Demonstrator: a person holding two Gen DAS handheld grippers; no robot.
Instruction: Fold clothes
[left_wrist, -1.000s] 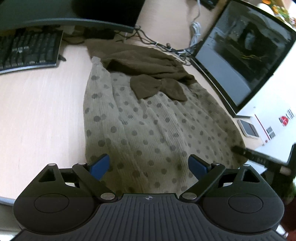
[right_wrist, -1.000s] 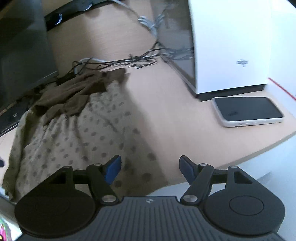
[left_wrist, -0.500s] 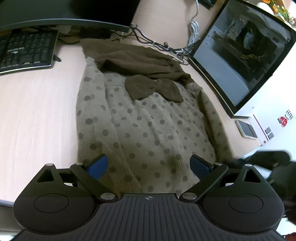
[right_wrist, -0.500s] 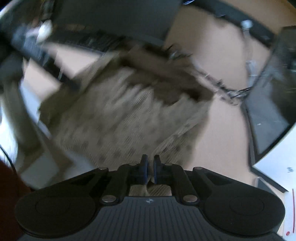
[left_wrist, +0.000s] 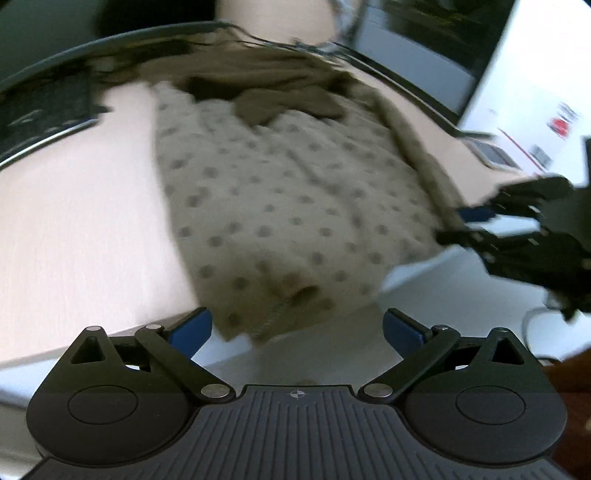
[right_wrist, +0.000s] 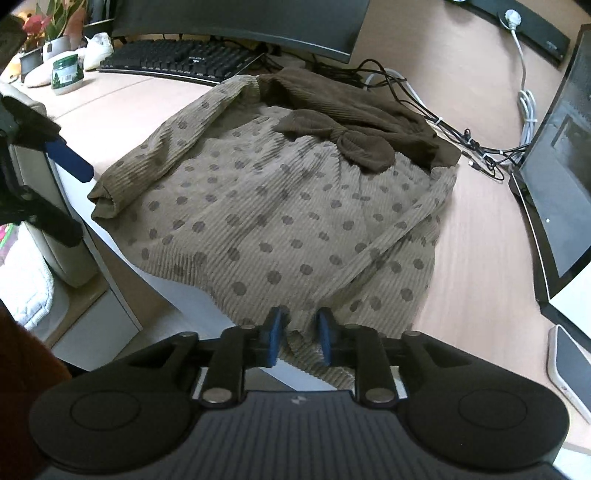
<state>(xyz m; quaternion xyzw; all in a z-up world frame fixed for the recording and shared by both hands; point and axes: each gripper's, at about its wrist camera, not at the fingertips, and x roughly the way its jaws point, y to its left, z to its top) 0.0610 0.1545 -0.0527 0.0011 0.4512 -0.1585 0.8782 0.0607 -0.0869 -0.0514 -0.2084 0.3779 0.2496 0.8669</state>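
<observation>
Polka-dot dress (right_wrist: 280, 206) spread on desk (right_wrist: 476, 236). Right tongs (right_wrist: 298, 341) narrow, opening, hem between unpressed. Left tongs (left_wrist: 297, 330) wide, opening, empty at near hem.

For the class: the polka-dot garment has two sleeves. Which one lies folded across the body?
The sleeve nearer the upright monitor: it crosses the dotted body diagonally. The other sleeve stretches off to the keyboard side.

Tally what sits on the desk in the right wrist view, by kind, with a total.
Polka-dot beige knit garment with brown bow: 1
Black keyboard: 1
Dark monitors: 2
White-edged phone: 1
Green-lidded jar: 1
Total: 6
</observation>
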